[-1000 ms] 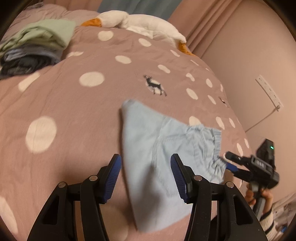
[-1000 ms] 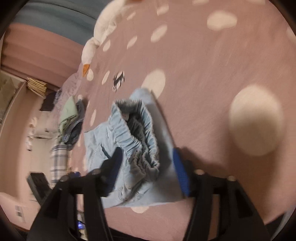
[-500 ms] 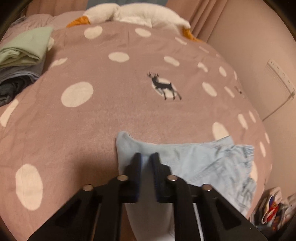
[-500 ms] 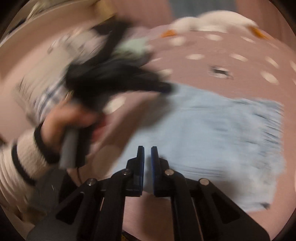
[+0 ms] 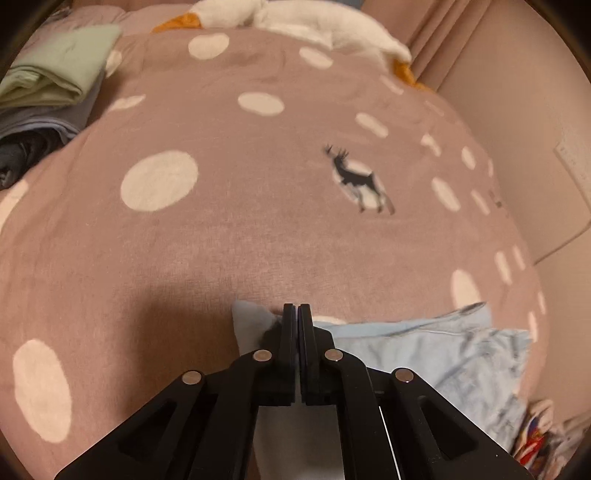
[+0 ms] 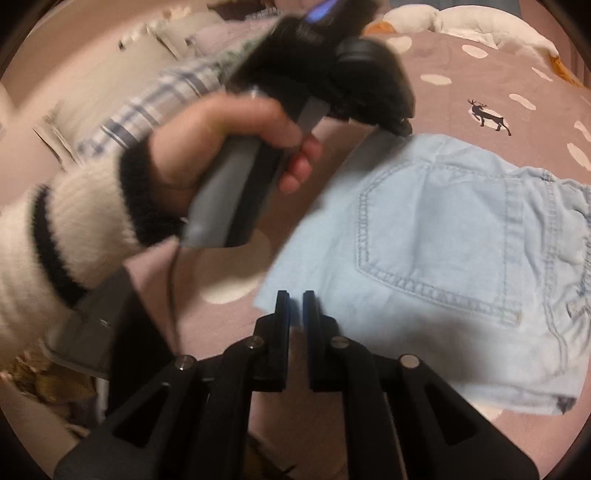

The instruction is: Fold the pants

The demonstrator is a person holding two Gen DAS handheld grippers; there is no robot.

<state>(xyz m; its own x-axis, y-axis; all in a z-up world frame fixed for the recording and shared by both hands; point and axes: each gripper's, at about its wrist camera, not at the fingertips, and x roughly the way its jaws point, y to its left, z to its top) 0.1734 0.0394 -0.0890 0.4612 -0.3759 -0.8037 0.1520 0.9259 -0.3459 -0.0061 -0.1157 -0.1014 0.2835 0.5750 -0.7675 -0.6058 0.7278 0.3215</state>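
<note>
Light blue denim pants (image 6: 443, 236) lie flat on a pink bedspread (image 5: 221, 229) with white dots, back pocket up, elastic waistband at the right. In the left wrist view the pants (image 5: 436, 354) sit at the bottom right. My left gripper (image 5: 297, 310) is shut on the far corner of the pants' edge; it also shows in the right wrist view (image 6: 404, 129), held by a hand. My right gripper (image 6: 295, 297) is shut on the near corner of the same edge.
A stack of folded clothes (image 5: 51, 85), green on top, lies at the far left of the bed. A white plush goose (image 5: 306, 26) lies along the head of the bed. A wall (image 5: 517, 110) runs along the right side.
Both grippers went from open over the pants to shut on corners of the leg-end edge. The pants now lie flatter and spread sideways. The left hand has come close to the right camera.
</note>
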